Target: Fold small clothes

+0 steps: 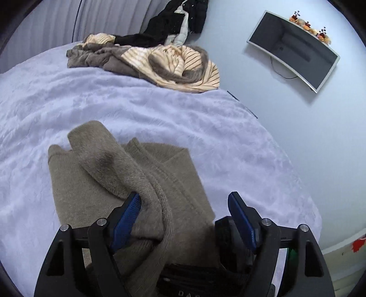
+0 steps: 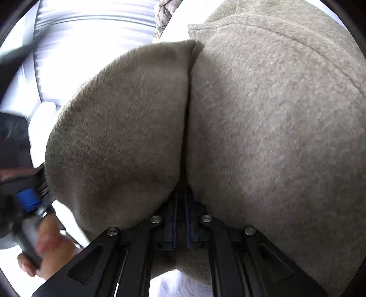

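A small taupe knit garment lies on the lavender bedspread, one part folded over on itself. My left gripper is open just above its near edge; the blue pads straddle a raised fold without pinching it. In the right wrist view the same garment fills the frame. My right gripper is shut on a fold of the garment, which drapes over both sides of the closed jaws. The left gripper's handle and the person's hand show at lower left.
A pile of striped cream and grey-brown clothes lies at the bed's far edge, with dark clothing behind it. A wall-mounted screen hangs on the pale wall at right. The bed's right edge drops off near my left gripper.
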Demonstrator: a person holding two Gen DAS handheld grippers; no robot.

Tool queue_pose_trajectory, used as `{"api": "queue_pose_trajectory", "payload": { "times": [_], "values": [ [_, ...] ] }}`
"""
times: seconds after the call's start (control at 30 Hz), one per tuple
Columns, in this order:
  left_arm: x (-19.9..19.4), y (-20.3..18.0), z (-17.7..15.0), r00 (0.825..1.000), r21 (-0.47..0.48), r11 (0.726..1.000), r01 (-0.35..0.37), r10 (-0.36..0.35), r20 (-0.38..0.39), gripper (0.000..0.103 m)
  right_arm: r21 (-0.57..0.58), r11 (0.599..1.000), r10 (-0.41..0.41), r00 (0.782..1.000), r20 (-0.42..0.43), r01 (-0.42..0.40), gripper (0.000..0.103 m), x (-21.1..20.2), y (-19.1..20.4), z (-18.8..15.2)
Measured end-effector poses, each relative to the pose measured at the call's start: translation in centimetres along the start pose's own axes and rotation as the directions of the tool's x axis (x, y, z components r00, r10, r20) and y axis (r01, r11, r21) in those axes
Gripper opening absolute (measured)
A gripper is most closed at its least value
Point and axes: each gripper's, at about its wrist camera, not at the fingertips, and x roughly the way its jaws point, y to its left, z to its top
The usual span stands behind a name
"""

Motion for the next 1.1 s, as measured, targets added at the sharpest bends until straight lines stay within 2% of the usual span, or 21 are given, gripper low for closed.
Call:
{"api": "queue_pose_trajectory", "payload": {
  "times": [0.07,0.1,0.2,0.23,0.27,0.37,0.43,0.57,0.6,0.63,0.7,0.77,0.83,0.93,0.97,1.0,1.03,1.07,1.1],
  "values": [
    [-1.7,-0.1,0.2,0.998,0.0,1.0,-0.032,0.032,0.045,0.079,0.03,0.999,0.035,0.999,0.015,-0.035,0.006,-0.2,-0.3,0.5],
    [-2.8,0.2,0.1,0.995,-0.017,0.998,-0.057,0.058,0.085,0.079,0.05,0.995,0.082,0.996,0.044,-0.084,0.007,-0.5,-0.4,0.9],
    [-5.6,2.7,-0.6,0.975,-0.114,0.987,-0.117,0.136,0.178,0.079,0.109,0.982,0.143,0.984,0.107,-0.154,0.01,-1.8,-1.2,2.3],
    [-6.0,3.7,-1.0,0.969,-0.141,0.981,-0.133,0.159,0.187,0.079,0.123,0.977,0.156,0.979,0.13,-0.172,0.01,-2.3,-1.4,2.7],
    [-6.3,4.8,-1.6,0.966,-0.168,0.974,-0.15,0.18,0.183,0.079,0.133,0.974,0.164,0.976,0.145,-0.183,0.011,-2.9,-1.7,3.1],
    [-5.5,8.7,-4.0,0.961,-0.256,0.938,-0.232,0.263,0.091,0.079,0.153,0.967,0.175,0.97,0.169,-0.202,0.015,-4.3,-2.3,3.9],
    [-4.7,10.8,-5.9,0.956,-0.312,0.912,-0.266,0.292,0.038,0.079,0.166,0.959,0.197,0.96,0.198,-0.231,0.04,-5.1,-2.7,4.0],
    [-3.4,13.6,-9.5,0.959,-0.425,0.865,-0.266,0.282,-0.027,0.079,0.228,0.887,0.337,0.9,0.276,-0.402,0.054,-6.6,-4.2,3.3],
    [-3.2,13.9,-10.1,0.96,-0.442,0.857,-0.264,0.277,-0.035,0.079,0.243,0.859,0.379,0.878,0.292,-0.451,0.065,-6.7,-4.6,3.5],
    [-3.0,13.9,-10.4,0.961,-0.448,0.855,-0.262,0.275,-0.038,0.079,0.254,0.846,0.393,0.871,0.295,-0.468,0.071,-5.8,-4.5,3.4],
    [-2.9,13.6,-10.9,0.96,-0.439,0.859,-0.263,0.278,-0.03,0.079,0.252,0.868,0.365,0.894,0.258,-0.427,0.072,-6.2,-3.9,3.7],
    [-3.1,13.3,-10.9,0.956,-0.416,0.867,-0.275,0.291,-0.025,0.079,0.204,0.92,0.297,0.936,0.19,-0.334,0.072,-5.9,-2.4,5.2],
    [-3.1,13.1,-10.8,0.952,-0.397,0.872,-0.288,0.305,-0.021,0.079,0.148,0.959,0.224,0.968,0.115,-0.24,0.072,-5.9,-1.1,6.6],
    [-2.9,13.2,-10.6,0.948,-0.392,0.869,-0.301,0.317,-0.026,0.079,0.035,0.995,0.094,0.996,0.002,-0.094,0.069,-4.7,0.6,7.8],
    [-2.8,13.2,-10.5,0.947,-0.394,0.867,-0.305,0.32,-0.029,0.079,-0.001,1.0,0.028,1.0,-0.014,-0.028,0.064,-4.1,1.2,8.4],
    [-2.7,13.2,-10.4,0.945,-0.397,0.864,-0.31,0.325,-0.031,0.079,-0.044,0.998,-0.052,0.998,-0.022,0.051,0.043,-3.4,1.9,8.9],
    [-2.6,13.2,-10.2,0.944,-0.398,0.862,-0.313,0.328,-0.032,0.079,-0.099,0.987,-0.13,0.991,-0.017,0.128,0.016,-3.6,2.6,8.3],
    [-2.6,12.9,-10.0,0.945,-0.393,0.866,-0.311,0.326,-0.028,0.079,-0.147,0.977,-0.155,0.988,-0.001,0.153,0.016,-3.9,3.2,9.2],
    [-2.5,12.5,-9.7,0.946,-0.378,0.874,-0.306,0.325,-0.015,0.079,-0.199,0.969,-0.143,0.989,0.04,0.148,0.016,-4.1,4.4,9.8]
  ]
}}
